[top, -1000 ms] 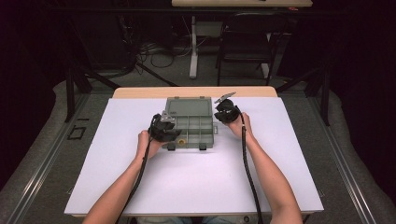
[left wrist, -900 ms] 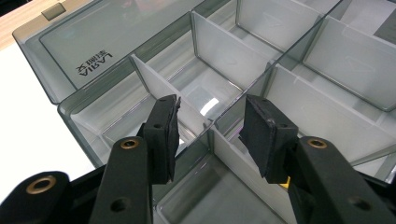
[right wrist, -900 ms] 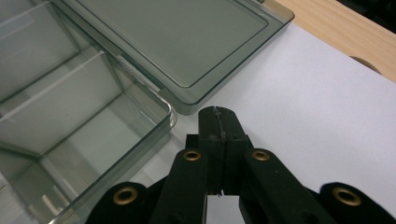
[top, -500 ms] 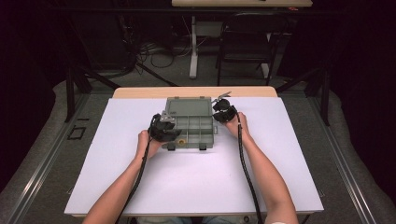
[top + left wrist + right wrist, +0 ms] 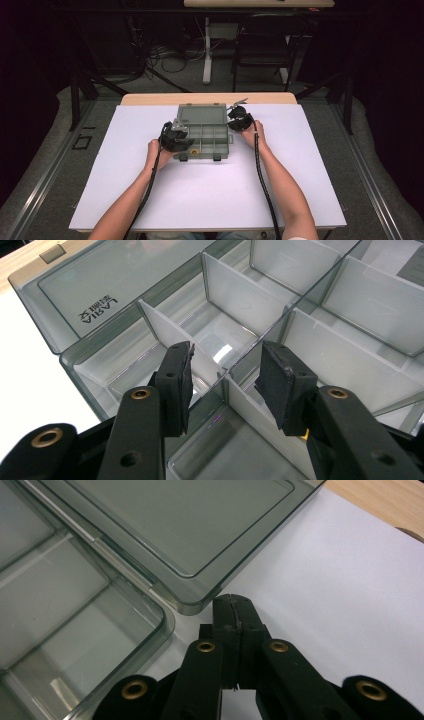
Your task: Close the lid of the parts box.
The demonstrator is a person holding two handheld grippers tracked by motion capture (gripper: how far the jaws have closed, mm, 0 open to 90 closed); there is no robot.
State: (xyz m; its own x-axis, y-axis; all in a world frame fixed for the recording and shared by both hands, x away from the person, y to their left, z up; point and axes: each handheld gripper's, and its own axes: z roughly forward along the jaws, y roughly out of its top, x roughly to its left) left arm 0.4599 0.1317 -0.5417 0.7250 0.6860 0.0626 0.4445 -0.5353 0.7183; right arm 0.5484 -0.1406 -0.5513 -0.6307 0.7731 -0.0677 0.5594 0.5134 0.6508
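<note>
The left gripper (image 5: 225, 382) is holding its jaws partly apart, straddling a thin white divider (image 5: 172, 337) inside the organizer box (image 5: 202, 135) without pressing on it; in the high view this gripper (image 5: 176, 136) is sitting over the box's left end. The right gripper (image 5: 234, 611) is keeping its jaws pressed together on nothing, its tip resting just beside the corner of the open lid (image 5: 190, 535); from above it (image 5: 240, 120) is hovering at the box's right edge.

The box is showing smoky, translucent grey plastic, split by pale partitions into several rectangular compartments, with two dark latches (image 5: 200, 157) on its near side. Its lid (image 5: 202, 112) is lying flat, hinged open toward the far side, and is carrying mirrored lettering (image 5: 99, 309).

A small yellowish thing is peeking out behind the left gripper's right jaw, too hidden to identify. The compartments' contents are hard to read through the glare.

The box is lying near the far middle of the white table sheet (image 5: 210, 200), its long axis running left to right, latches facing the person.
</note>
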